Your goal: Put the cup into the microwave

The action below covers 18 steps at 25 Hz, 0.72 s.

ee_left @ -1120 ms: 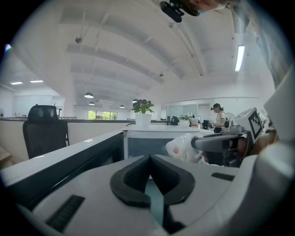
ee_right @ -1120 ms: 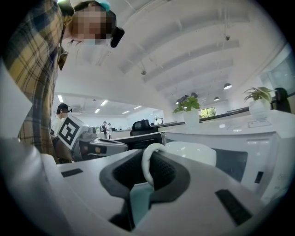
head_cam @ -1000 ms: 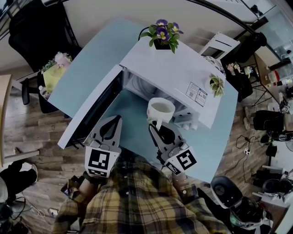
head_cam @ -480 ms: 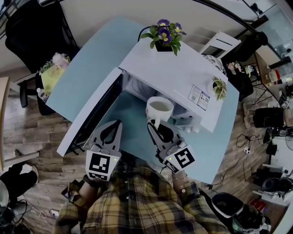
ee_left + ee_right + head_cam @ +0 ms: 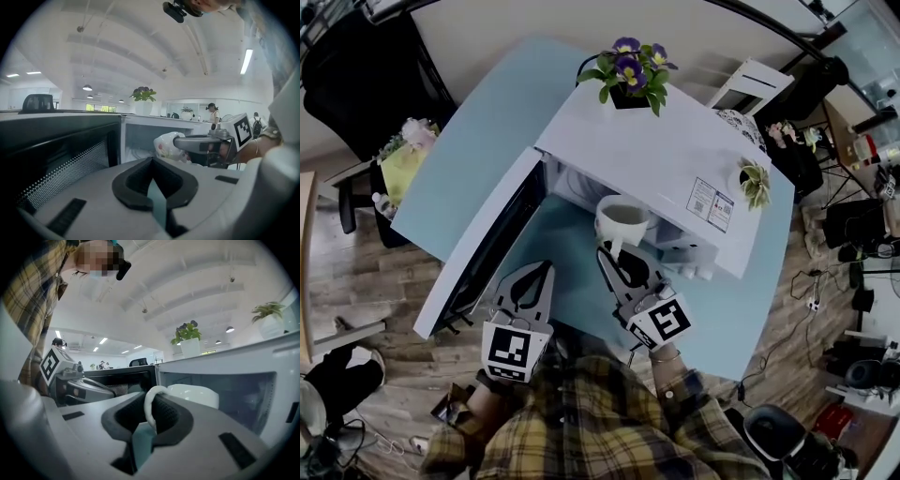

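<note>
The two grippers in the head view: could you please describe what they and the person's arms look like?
The left gripper and right gripper are light grey wedges tapering to their tips, with black padding around a teardrop-shaped opening. Each has a white cube with black square markers at its rear. The person wears a yellow-and-dark plaid long-sleeved shirt.

A yellow-and-dark plaid shirt point(image 5: 609, 427). The left gripper point(image 5: 544, 272) and right gripper point(image 5: 609, 257) are grey with black pads, each topped by a black-and-white marker cube point(image 5: 511, 349).
</note>
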### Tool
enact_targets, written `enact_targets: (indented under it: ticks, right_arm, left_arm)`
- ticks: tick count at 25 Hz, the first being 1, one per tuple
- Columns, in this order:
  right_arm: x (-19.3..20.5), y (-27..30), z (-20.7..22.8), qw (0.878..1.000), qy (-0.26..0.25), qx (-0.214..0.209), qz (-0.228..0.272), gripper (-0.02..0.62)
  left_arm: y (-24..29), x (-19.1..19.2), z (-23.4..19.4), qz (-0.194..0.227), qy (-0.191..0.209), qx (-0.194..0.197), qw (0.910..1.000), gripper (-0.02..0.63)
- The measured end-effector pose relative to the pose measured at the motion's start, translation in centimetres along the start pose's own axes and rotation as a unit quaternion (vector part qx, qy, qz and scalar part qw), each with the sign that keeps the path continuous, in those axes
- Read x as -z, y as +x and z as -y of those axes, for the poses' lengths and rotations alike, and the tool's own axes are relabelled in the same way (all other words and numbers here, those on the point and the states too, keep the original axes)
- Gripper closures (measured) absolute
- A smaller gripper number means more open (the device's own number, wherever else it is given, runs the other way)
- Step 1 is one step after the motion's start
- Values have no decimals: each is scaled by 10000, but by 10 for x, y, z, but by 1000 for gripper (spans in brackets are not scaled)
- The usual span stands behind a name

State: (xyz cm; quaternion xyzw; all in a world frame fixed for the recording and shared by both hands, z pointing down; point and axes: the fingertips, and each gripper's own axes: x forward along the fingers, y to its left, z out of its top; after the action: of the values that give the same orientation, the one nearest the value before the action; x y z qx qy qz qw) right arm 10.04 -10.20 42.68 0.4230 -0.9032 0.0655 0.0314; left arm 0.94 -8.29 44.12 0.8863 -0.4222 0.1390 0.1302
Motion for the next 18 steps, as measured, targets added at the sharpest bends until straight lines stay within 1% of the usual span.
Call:
enact_targets:
  ticks: [5, 10, 18]
  right_arm:
    - [6, 7, 10, 9999, -51, 144, 79, 545]
    - [16, 10, 20, 9995, -68, 304, 78, 545]
    - [19, 21, 27, 9991, -220, 341, 104, 545]
  left_arm:
    - [10, 7, 6, 7, 91, 66, 9999, 614]
    - [16, 16, 16, -73, 146, 211, 9996, 614]
    - [18, 24, 21, -50, 98, 254, 9996, 614]
